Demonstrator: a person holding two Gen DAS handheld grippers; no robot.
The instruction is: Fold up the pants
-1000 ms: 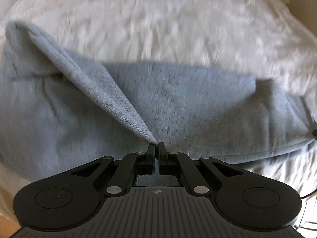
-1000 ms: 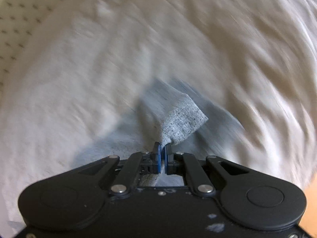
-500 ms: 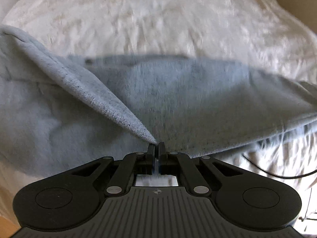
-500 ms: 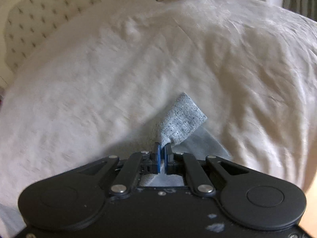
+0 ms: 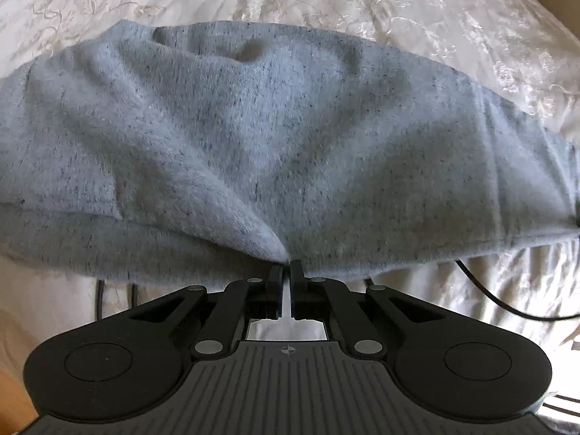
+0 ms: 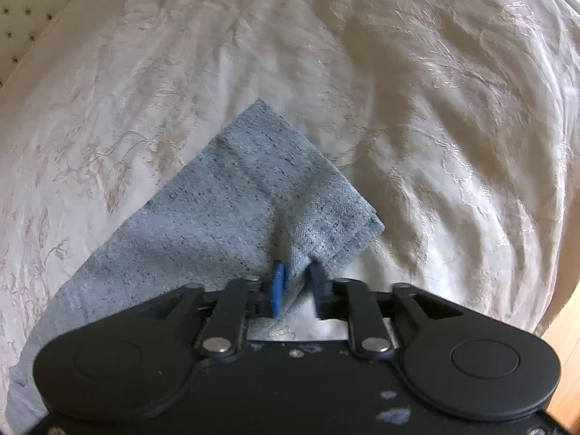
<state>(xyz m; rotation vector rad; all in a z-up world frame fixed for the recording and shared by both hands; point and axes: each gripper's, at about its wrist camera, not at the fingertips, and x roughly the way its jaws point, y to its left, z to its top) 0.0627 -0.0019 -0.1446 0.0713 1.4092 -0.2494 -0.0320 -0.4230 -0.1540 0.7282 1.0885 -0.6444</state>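
Grey heathered pants (image 5: 290, 137) lie across a cream bedspread, folded over on themselves. My left gripper (image 5: 286, 266) is shut on the near edge of the folded cloth, where a pinched ridge of fabric rises to its tips. In the right wrist view the cuff end of a pant leg (image 6: 253, 199) lies flat on the bed. My right gripper (image 6: 299, 272) points down at it and its jaws are opening; a small fold of the cuff stands loose between the blue pads (image 6: 278, 282), no longer pressed.
The cream embroidered bedspread (image 6: 417, 108) fills both views. A black cable (image 5: 507, 301) runs over the bed at the right of the left gripper, two more strands at the left. A tufted headboard (image 6: 21, 7) shows at the far left, wood floor (image 6: 565, 344) at the right.
The raised layer of pants has come down flat over the lower layer. The right gripper's jaws have parted from the cuff, which now lies spread on the bed.
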